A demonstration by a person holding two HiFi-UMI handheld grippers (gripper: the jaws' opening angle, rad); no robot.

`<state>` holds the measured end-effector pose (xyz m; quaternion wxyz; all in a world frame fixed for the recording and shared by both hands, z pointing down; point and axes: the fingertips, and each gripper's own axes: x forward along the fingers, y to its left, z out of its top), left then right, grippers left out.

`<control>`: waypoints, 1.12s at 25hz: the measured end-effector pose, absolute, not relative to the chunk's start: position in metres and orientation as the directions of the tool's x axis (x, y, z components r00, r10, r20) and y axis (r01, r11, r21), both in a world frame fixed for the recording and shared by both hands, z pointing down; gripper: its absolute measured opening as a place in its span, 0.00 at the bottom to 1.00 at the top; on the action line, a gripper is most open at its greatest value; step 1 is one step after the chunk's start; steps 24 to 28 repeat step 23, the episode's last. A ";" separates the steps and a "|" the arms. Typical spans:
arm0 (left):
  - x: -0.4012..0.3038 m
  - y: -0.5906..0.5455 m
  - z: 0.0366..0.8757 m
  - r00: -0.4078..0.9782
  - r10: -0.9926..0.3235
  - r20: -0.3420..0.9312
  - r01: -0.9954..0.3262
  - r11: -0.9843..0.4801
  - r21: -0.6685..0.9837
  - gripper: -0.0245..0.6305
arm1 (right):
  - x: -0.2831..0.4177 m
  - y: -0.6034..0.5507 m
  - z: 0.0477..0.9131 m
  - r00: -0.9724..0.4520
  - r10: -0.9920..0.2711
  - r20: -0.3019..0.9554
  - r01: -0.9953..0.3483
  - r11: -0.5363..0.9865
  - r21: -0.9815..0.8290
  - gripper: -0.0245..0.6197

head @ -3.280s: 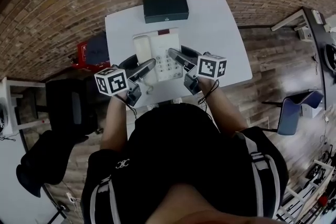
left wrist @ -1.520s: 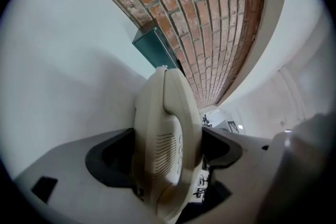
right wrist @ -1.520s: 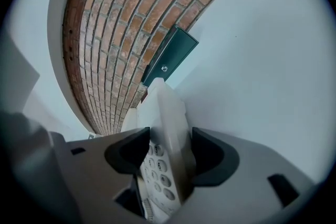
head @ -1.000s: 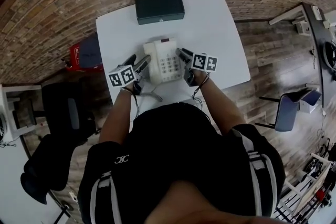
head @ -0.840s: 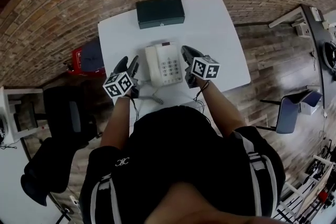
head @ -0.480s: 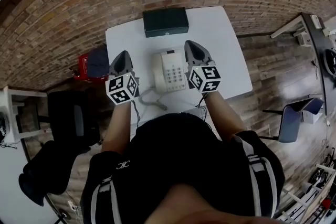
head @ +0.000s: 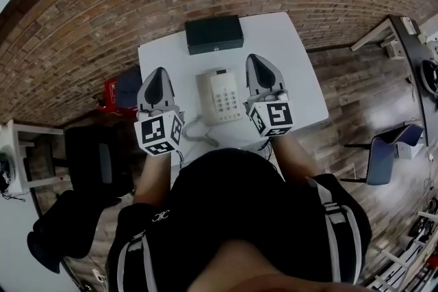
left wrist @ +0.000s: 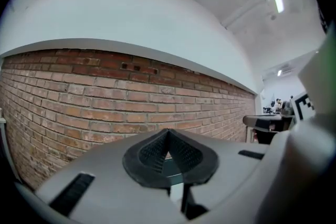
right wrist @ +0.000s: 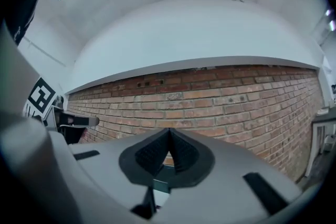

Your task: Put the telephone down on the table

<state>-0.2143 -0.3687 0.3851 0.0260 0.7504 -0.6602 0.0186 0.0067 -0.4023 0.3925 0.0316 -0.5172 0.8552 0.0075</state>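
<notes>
Evidently the set-down was over. The cream push-button telephone lay flat on the white square surface, keypad up. Its grey coiled cord trailed toward the near edge, and neither tool touched it.

A second before, the left gripper and the right gripper had stood low against the telephone's two sides with their jaws spread. Since then both had let go, risen well clear and rolled upright, so that one hung to each side of the telephone, high above it. Both pairs of jaws were pressed fully together with nothing between them. Each gripper view looked level at the red brick wall rather than down at the surface.

The dark green rectangular box at the far edge sat apart from the telephone. By my reading the task itself was done, and nothing remained but to draw the hands back.
</notes>
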 end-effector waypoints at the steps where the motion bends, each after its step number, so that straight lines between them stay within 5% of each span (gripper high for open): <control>1: -0.214 -0.367 0.389 0.128 -0.989 0.073 -0.992 -0.128 0.015 0.04 | 0.008 -0.403 0.396 -0.461 -0.886 -0.049 -0.886 0.463 -0.024 0.03; 28: -0.211 -0.367 0.415 0.163 -0.974 0.156 -0.985 -0.151 0.083 0.04 | -0.004 -0.405 0.412 -0.475 -0.880 0.030 -0.879 0.472 -0.072 0.03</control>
